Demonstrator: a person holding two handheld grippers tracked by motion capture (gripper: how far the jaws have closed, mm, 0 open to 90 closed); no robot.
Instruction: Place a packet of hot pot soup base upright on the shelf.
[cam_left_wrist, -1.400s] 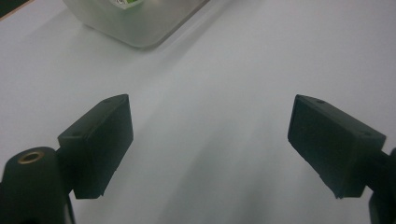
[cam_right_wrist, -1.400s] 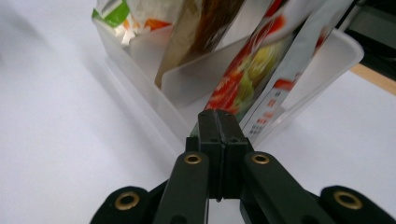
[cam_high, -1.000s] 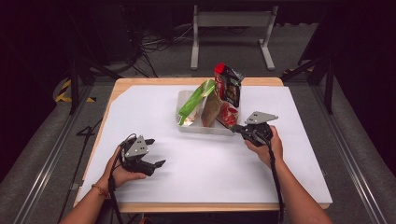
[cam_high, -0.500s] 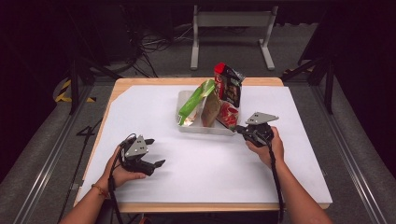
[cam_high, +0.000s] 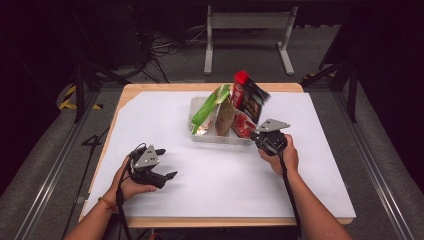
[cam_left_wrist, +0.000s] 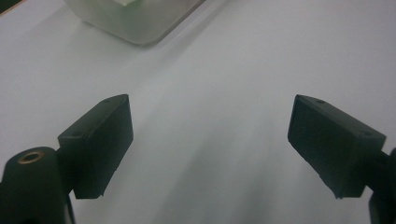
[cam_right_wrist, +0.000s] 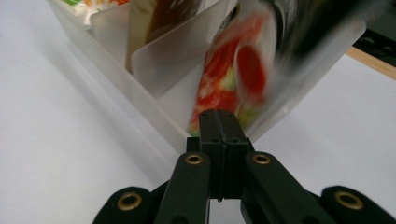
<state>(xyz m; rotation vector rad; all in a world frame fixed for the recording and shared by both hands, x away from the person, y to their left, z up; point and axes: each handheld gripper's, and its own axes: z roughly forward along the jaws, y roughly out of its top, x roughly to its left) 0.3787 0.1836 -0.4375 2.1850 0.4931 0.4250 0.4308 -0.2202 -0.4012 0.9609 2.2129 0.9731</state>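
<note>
White table (cam_high: 210, 185), bin (cam_high: 220, 138) mid-back; front free

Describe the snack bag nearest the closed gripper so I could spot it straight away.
Start at the white table and find the clear plastic bin near its far edge, holding three upright bags. The red bag stands at the bin's right end, beside the person's right gripper. Its bright red top and dark front set it apart from the green bag and the brown one.
</note>
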